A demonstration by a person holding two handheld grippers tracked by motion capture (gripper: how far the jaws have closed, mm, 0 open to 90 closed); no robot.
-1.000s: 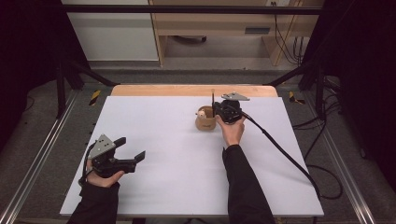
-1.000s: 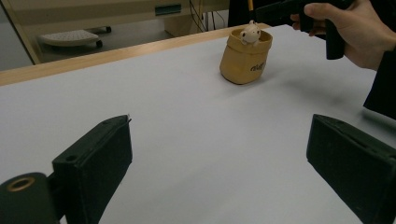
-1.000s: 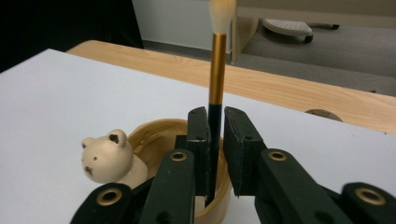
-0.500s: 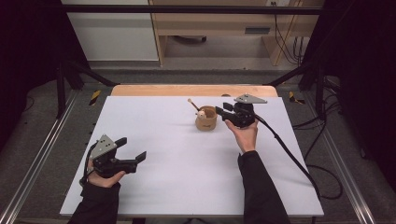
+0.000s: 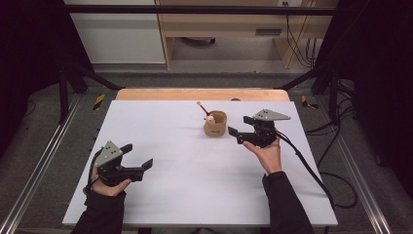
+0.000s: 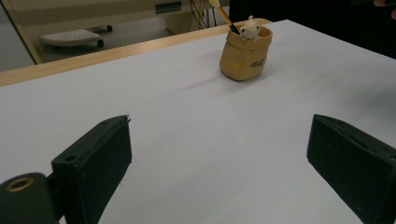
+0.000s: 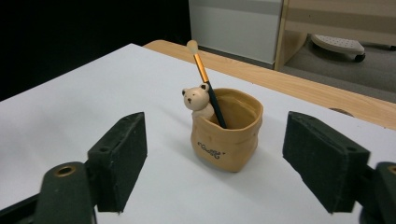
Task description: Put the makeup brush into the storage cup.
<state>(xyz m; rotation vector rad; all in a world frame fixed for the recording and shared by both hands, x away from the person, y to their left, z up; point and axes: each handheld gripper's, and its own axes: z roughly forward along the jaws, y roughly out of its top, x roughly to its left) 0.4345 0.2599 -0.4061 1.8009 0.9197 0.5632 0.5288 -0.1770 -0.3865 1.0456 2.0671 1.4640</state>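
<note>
Two black grippers here. Right gripper [image 5: 237,134], right of centre in the high view, has just been opening its jaws, nothing between them, just beside the tan sack-shaped ceramic pot [image 5: 215,124] holding a thin brush [image 7: 205,79] and bear figurine [image 7: 196,100]. Left gripper [image 5: 138,157] sits lower left, jaws wide, on the white table [image 5: 195,185].

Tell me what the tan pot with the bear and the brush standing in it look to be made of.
Tan pot: likely glazed ceramic, with a smooth soft sheen, a thick rolled rim and a moulded bear at the edge. Brush: dark slim handle, probably painted wood or plastic, a shiny gold band that looks like metal, and a pale soft tip, bristle or foam; I cannot tell which.
</note>
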